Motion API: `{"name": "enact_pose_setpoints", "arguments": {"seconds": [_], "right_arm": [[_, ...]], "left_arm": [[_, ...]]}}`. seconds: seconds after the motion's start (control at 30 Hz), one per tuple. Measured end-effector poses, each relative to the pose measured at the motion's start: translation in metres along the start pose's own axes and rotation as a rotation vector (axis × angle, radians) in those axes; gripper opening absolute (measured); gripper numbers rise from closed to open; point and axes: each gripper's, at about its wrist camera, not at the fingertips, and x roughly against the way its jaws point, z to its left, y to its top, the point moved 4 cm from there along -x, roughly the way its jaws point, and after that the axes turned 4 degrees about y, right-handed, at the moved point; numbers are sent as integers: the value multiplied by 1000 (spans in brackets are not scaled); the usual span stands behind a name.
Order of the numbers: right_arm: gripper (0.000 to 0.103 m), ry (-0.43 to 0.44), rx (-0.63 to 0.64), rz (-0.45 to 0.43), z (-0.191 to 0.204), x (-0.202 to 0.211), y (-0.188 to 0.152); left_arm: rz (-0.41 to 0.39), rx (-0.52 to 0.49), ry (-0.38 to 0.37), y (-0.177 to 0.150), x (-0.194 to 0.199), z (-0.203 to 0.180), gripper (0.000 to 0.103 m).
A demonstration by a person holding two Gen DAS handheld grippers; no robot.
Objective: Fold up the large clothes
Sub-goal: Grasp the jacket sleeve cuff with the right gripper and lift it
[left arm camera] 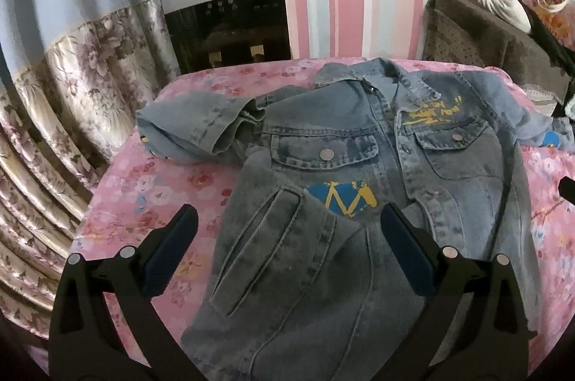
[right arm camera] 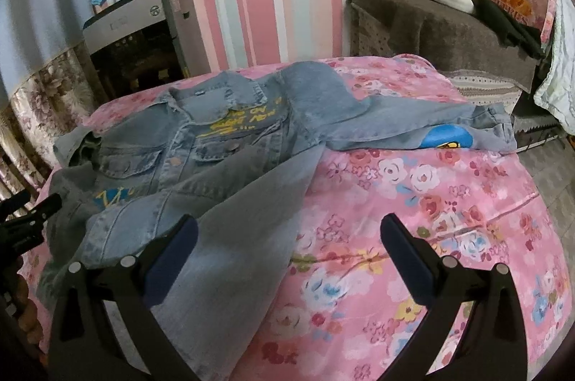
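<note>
Near hem of denim jacket (left arm camera: 287, 273) framed by left gripper (left arm camera: 287, 258), jaws spread, nothing pinched. Right gripper (right arm camera: 287, 258) also spread, over jacket's right edge. Jacket laid front-up on floral bedcover (right arm camera: 431, 219); far-right sleeve (right arm camera: 413, 125) outstretched. Risk judged: bedcover pinched with denim; stiff, thick layers slipped from shallow grip.

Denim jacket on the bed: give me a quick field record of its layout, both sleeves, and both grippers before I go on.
garment: denim jacket, front up, collar toward the striped wall
surface: pink floral bedspread
hem: lower left corner folded up over the front, near the blue and yellow print
left-side sleeve: bunched beside the chest
right-side sleeve: stretched out flat across the bedspread
left gripper: open, above the folded-up hem, holding nothing
right gripper: open, over the jacket's right edge, holding nothing
</note>
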Motion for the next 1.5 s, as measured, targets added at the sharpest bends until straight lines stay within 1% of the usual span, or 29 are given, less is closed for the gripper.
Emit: {"name": "enact_pose_setpoints", "arguments": {"seconds": [0.1, 0.17, 0.23, 0.27, 0.37, 0.4, 0.5, 0.53, 0.63, 0.7, 0.77, 0.8, 0.83, 0.87, 0.93, 0.97, 1.0, 1.03, 1.07, 1.1, 1.13, 1.17, 1.2, 1.3, 1.37, 1.47, 1.5], "right_arm": [[102, -37, -20, -39, -18, -2, 10], [102, -71, -49, -72, -37, -4, 19], [102, -98, -114, -88, -68, -11, 30], [102, -105, -166, -81, -90, -18, 37], [102, -89, -285, -82, -138, -33, 50], [102, -103, -324, -72, -158, -41, 56], [102, -143, -395, -79, -203, -57, 68], [102, -143, -426, -70, -217, -65, 69], [101, -129, -515, -31, -254, -86, 66], [101, -146, -536, -22, -267, -92, 62], [101, -121, -561, -18, -277, -96, 59], [97, -92, -578, -17, -280, -100, 59], [90, -75, -586, -10, -280, -105, 60], [87, -63, -590, -1, -282, -109, 60], [76, -68, -592, 16, -287, -118, 62], [74, -66, -599, 20, -290, -122, 64], [69, -55, -608, 19, -293, -124, 67], [56, -46, -609, 12, -296, -124, 69], [49, -36, -606, 3, -299, -124, 73], [29, -18, -597, -12, -303, -123, 79], [16, -5, -588, -24, -305, -123, 84], [15, 13, -576, -46, -308, -120, 91], [10, 8, -560, -62, -308, -117, 96], [9, -97, -463, -126, -311, -98, 119], [9, -157, -435, -171, -320, -84, 130], [8, -202, -427, -215, -345, -69, 147], [9, -219, -419, -218, -354, -67, 156]], "left_arm": [[1, 21, -6, 7, -9, 6, 100], [2, 33, -3, 14, -15, 12, 100], [3, 45, -3, 22, -22, 18, 100], [4, 52, -4, 25, -24, 20, 100], [21, 84, -25, 37, -35, 28, 100], [26, 88, -23, 41, -39, 29, 100], [16, 77, 5, 51, -47, 29, 100], [17, 75, 14, 55, -50, 28, 100], [28, 85, 0, 59, -56, 28, 100], [33, 88, -2, 59, -61, 28, 100], [39, 83, 8, 59, -65, 28, 100], [44, 79, 14, 58, -67, 28, 100], [50, 77, 18, 58, -70, 27, 100], [57, 76, 23, 57, -72, 28, 100], [63, 79, 25, 57, -73, 28, 100], [62, 81, 26, 57, -73, 29, 100], [61, 83, 28, 57, -72, 29, 100], [59, 84, 31, 57, -71, 29, 100], [56, 84, 36, 57, -70, 29, 100], [53, 83, 41, 57, -70, 29, 100], [51, 82, 47, 58, -69, 29, 100], [51, 80, 51, 58, -69, 29, 100], [53, 78, 58, 59, -69, 28, 100], [40, 78, 71, 63, -63, 26, 100], [25, 77, 75, 67, -58, 24, 100], [4, 71, 81, 73, -52, 21, 100], [-4, 64, 85, 77, -50, 19, 100]]}}
